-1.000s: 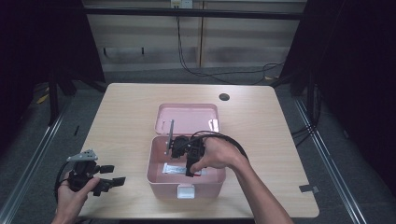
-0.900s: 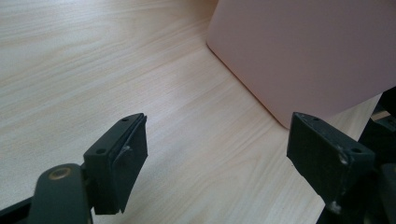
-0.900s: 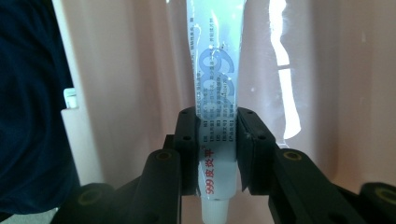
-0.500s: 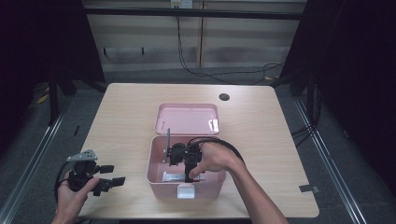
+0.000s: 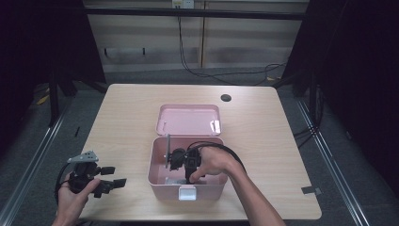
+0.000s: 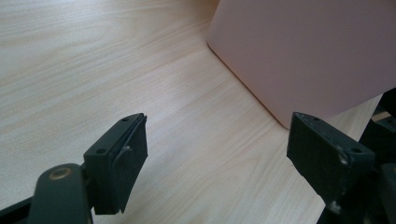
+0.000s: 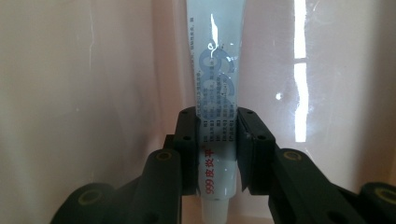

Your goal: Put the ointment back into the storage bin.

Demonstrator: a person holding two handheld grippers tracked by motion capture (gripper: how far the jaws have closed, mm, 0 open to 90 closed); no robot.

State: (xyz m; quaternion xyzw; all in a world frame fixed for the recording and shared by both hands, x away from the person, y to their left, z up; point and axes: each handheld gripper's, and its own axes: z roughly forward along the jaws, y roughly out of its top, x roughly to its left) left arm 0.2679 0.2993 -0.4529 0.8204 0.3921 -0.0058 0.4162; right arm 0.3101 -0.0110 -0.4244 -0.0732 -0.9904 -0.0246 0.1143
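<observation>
The right gripper point(image 5: 184, 165) is reaching down into the open pink box point(image 5: 158, 174), its jaws clamping a white ointment tube point(image 7: 215, 116) inside it. The left gripper point(image 5: 96, 179) is resting near the surface's point(image 5: 122, 117) front-left corner, jaws spread wide and holding nothing. Beyond, black cables point(image 5: 226, 70) are lying on the grey floor point(image 5: 155, 77).

Overhead camera, two close claw cameras

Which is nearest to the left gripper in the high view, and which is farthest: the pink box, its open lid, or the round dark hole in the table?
1. Pink box, to the right of the left gripper.
2. Open lid, behind the box.
3. Round dark hole, near the table's far edge.
</observation>
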